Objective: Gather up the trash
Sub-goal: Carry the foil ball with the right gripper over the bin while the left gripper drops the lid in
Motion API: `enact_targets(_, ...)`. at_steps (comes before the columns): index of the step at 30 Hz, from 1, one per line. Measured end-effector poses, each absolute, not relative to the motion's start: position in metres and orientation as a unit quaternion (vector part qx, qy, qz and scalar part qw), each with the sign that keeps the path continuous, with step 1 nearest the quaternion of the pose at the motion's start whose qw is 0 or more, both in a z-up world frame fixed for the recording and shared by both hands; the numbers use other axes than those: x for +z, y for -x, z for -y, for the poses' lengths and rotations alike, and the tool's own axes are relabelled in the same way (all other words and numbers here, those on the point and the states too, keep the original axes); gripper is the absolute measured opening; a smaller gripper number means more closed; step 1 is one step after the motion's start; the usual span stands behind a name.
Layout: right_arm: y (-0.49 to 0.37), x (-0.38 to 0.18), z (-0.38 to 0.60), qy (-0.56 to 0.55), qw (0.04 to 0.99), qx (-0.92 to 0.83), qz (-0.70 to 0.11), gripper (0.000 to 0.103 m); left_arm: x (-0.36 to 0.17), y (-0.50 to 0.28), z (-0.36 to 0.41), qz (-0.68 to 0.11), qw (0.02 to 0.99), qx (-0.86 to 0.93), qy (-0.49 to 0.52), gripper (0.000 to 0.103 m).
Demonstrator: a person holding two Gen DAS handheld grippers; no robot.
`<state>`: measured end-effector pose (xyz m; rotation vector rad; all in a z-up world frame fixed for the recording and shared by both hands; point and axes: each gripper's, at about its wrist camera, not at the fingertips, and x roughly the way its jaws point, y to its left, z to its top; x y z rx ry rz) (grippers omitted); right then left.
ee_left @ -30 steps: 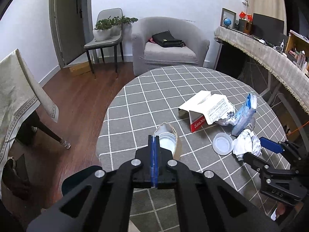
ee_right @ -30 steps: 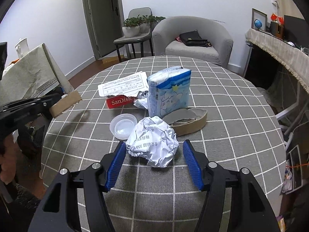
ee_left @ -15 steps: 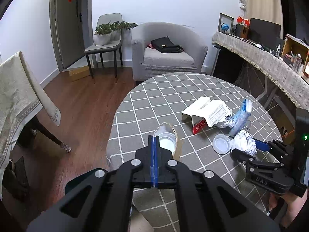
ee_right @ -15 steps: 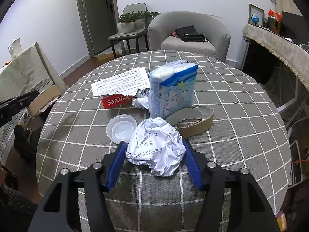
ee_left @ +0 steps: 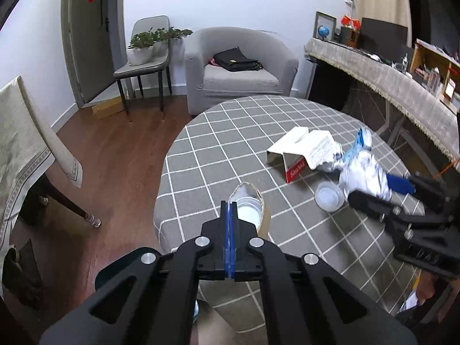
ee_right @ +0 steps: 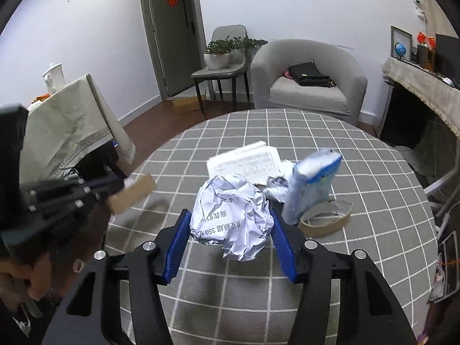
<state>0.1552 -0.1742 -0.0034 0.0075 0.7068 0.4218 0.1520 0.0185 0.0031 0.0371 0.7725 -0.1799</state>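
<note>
My right gripper (ee_right: 230, 240) is clamped on the crumpled paper ball (ee_right: 231, 218), roundish with no clear long axis, at frame centre above the bench (ee_right: 373, 201); my left gripper (ee_left: 229, 211) is clenched empty.

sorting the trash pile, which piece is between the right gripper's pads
The crumpled silver printed wrapper, clamped in the right gripper. The red SanDisk box, blue-white tissue pack and clear lid are free.
</note>
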Motion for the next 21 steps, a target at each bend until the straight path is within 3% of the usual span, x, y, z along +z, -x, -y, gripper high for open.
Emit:
enact_targets(9, -0.154, 0.004, 0.159, -0.030, 0.912, 0.223, -0.343, 0.056, -0.003, -0.141, -0.019, -0.378, 0.917, -0.123, -0.034, 0.001)
enact_targets(21, -0.155, 0.003, 0.126, -0.014, 0.907, 0.238, -0.348, 0.056, -0.004, -0.135, -0.066, -0.390, 0.909, -0.139, 0.053, 0.001)
